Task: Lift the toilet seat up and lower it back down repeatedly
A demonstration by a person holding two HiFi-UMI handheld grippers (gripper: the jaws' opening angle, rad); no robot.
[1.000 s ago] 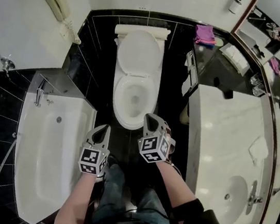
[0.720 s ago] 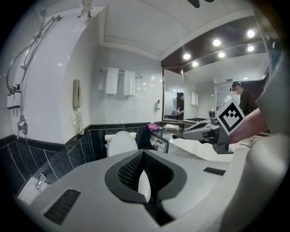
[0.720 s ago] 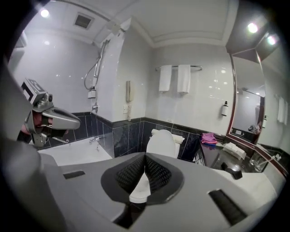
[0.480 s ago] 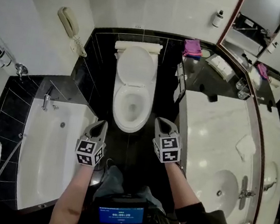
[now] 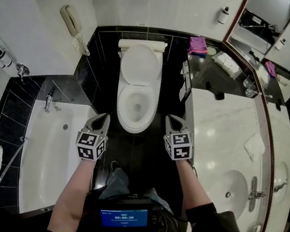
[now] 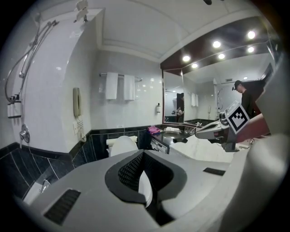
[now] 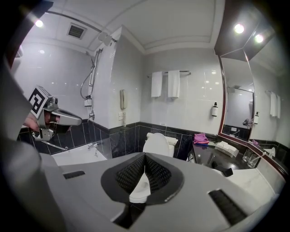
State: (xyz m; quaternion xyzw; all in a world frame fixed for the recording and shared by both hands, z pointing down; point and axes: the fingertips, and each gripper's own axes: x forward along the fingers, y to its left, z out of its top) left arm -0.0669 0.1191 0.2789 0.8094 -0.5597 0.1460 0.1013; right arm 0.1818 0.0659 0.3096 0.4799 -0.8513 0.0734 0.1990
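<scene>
White porcelain toilet (image 5: pixel 135 106) stands at the centre top of the head view on a black tiled floor (image 5: pixel 145 153). Its lid (image 5: pixel 141 63) is upright and the toilet seat (image 5: pixel 121 104) is down on the bowl, between a bathtub (image 5: pixel 44 173) on the left and a marble counter (image 5: pixel 223 132) on the right, while the left gripper (image 5: pixel 103 116) and right gripper (image 5: pixel 171 119) hover near the bowl's front, apart from it. In the left gripper view the jaws are closed tip to tip on nothing and hide most of the bowl, with only the lid showing above them. In the right gripper view the jaws are likewise closed and empty, a sliver of bowl shows through the gap under their tips, and the seat's hinge is too small to make out.
</scene>
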